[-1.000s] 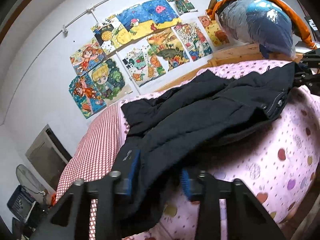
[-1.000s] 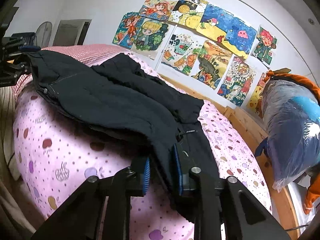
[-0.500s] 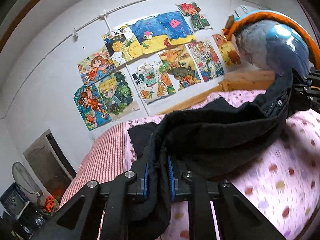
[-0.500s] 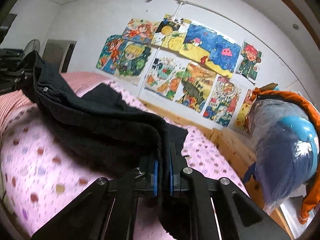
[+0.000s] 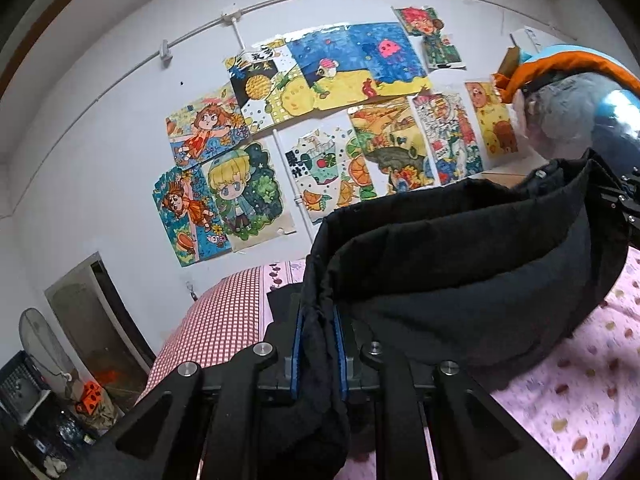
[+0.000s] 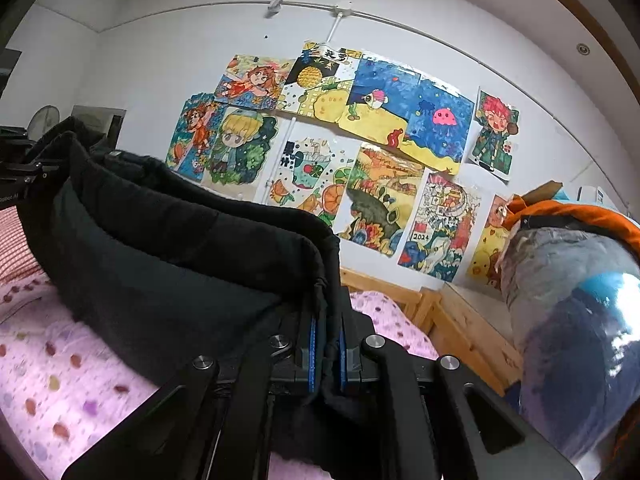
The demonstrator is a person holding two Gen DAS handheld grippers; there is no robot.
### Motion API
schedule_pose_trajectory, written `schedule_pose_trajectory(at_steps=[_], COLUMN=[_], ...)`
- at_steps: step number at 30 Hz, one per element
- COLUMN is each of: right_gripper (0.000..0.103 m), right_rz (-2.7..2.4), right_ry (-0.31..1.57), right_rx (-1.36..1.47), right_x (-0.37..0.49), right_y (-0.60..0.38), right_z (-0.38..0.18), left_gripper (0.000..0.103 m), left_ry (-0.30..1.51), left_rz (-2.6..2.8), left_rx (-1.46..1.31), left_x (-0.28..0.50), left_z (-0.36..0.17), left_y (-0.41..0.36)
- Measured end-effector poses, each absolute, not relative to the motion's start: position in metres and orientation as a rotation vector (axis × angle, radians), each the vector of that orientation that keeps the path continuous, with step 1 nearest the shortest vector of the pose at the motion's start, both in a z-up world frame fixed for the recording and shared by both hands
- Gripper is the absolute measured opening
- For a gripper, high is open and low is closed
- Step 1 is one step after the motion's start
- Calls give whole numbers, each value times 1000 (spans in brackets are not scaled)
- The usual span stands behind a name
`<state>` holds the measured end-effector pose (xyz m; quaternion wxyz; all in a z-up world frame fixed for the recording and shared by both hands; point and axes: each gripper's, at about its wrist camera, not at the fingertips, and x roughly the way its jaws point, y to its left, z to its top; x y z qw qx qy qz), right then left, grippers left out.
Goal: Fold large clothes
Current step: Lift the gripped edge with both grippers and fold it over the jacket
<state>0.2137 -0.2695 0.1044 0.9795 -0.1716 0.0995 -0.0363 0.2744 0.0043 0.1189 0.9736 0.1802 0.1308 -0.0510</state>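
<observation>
**Black jacket lifted between two clamped grippers**

Left wrist view: the left gripper (image 5: 318,354) has its blue pads clenched on a bunched edge of the black jacket (image 5: 460,276). The garment sags in a padded fold across the frame toward the right gripper (image 5: 626,204), seen at the right edge holding the other end. Below lie the pink dotted bedspread (image 5: 576,396) and a red checked sheet (image 5: 224,320). Children's drawings (image 5: 320,132) cover the white wall; one carries dark handwritten characters too small to read.

Right wrist view: the right gripper (image 6: 326,354) grips jacket (image 6: 168,264) fabric tightly between its pads. The cloth stretches left to the left gripper (image 6: 24,172), whose body shows white lettering cut off by the frame. One drawing (image 6: 434,228) bears "2024". A plastic-wrapped bundle (image 6: 576,320) stands at right beside the wooden bed frame (image 6: 460,320).
</observation>
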Motion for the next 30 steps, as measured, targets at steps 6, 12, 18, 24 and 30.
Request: schedule_pose_trajectory(at_steps=[6, 12, 18, 24, 30], right_gripper=[7, 7, 6, 6, 6], right_rz=[-84, -95, -95, -114, -139], right_ry=[194, 198, 226, 291, 362], right_rx=[-364, -372, -381, -397, -424], right_x=[259, 316, 373, 436, 486], right_y=[-267, -263, -258, -252, -245], right_z=[109, 108, 96, 76, 44], left_gripper=[12, 12, 11, 11, 10], left_ry=[294, 331, 377, 427, 477], left_rz=[-87, -66, -52, -44, -28], left_rx=[385, 399, 409, 402, 398], left_x=[325, 383, 432, 481, 529], left_z=[119, 114, 102, 84, 57], left_y=[-5, -12, -14, -16, -23])
